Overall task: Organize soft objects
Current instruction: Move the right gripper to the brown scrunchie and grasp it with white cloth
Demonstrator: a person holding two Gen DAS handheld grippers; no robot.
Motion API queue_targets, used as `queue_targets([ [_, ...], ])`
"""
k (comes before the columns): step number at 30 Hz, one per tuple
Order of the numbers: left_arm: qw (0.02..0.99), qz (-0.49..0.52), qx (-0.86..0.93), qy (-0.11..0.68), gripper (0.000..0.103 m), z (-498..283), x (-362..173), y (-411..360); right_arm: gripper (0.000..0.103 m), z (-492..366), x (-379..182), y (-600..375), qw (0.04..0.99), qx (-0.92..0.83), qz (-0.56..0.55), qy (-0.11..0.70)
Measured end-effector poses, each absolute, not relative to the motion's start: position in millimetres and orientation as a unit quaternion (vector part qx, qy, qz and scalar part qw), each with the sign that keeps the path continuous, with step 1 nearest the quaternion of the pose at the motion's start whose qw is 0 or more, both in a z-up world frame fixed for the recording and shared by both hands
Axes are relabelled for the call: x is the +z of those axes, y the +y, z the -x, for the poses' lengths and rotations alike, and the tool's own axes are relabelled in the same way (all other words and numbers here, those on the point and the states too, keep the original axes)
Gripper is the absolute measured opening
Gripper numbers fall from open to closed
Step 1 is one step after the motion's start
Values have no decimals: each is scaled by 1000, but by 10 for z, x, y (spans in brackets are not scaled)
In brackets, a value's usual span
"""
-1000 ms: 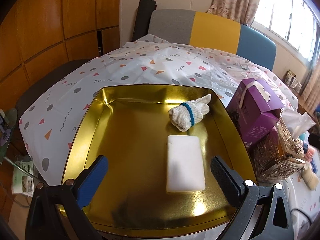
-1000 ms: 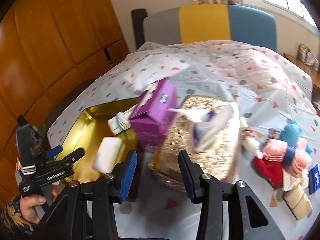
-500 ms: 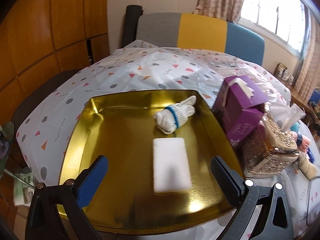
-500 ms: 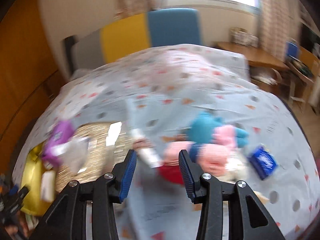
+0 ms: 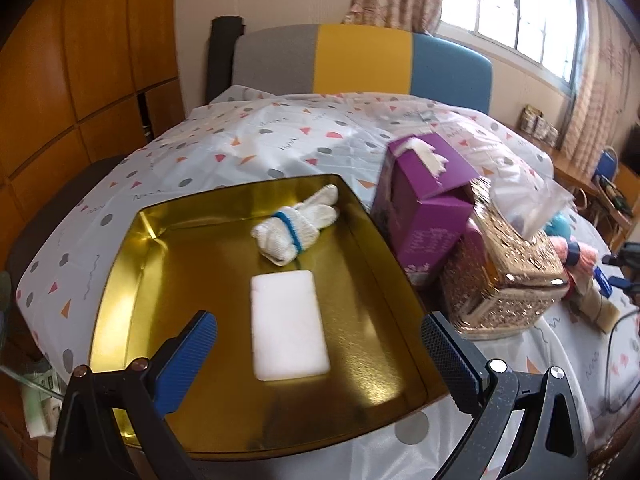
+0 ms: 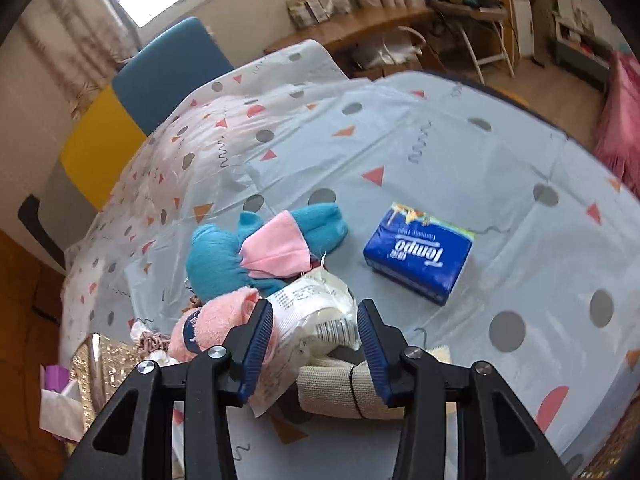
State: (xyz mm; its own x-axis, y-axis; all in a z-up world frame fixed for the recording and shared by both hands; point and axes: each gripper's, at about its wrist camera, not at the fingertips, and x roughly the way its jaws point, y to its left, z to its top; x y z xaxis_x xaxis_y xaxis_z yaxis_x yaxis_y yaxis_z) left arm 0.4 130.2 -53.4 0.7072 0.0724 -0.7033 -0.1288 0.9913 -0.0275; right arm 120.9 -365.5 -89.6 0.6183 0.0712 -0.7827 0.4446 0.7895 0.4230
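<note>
- Gold tray (image 5: 120, 280) holds your sponge (image 5: 288, 324), with rolled gloves (image 5: 296, 226) at 12 o'clock.
- Your left gripper (image 5: 320, 344) gapes empty.
- Your right gripper (image 6: 316, 336) stands open over a plastic packet (image 6: 316, 312).

Count, left wrist view: one gold tray (image 5: 120, 292), holding two items, namely one rolled white glove bundle with a blue band (image 5: 294, 228) and one white rectangular sponge (image 5: 288, 324). Beside the tray: one purple tissue box (image 5: 428, 208), one gold patterned tissue box (image 5: 508, 276). Count, right wrist view, on the surface (image 6: 460, 152): one teal and pink soft toy (image 6: 260, 248), one pink rolled sock with a dark band (image 6: 212, 324), one clear plastic packet with white contents (image 6: 316, 312), one beige rolled cloth (image 6: 336, 392), one blue tissue pack (image 6: 418, 260). Further small items at the pile's left edge: too hidden to count.
</note>
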Motion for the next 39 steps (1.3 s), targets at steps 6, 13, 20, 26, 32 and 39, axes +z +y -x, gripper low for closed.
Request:
queue_targets([
  [6, 923, 17, 28, 383, 102, 8, -587, 1125, 44, -1274, -970, -3610, 836, -92, -314, 440],
  [13, 921, 10, -4, 389, 102, 37, -624, 946, 44, -1307, -881, -3489, 853, -70, -286, 431],
  [20, 925, 16, -18, 378, 102, 45, -548, 938, 44, -1531, -587, -2496, 894, 113, -82, 425],
  [26, 924, 20, -14, 381, 102, 53, -550, 972, 44, -1985, -807, -1854, 861, 173, 65, 473],
  [32, 922, 23, -14, 386, 102, 25, -569, 989, 44, -2223, -1119, -1708, 826, 202, 98, 517],
  [39, 919, 19, -19, 393, 102, 13, -618, 952, 23, -2345, -1257, -1566, 821, 196, 116, 524],
])
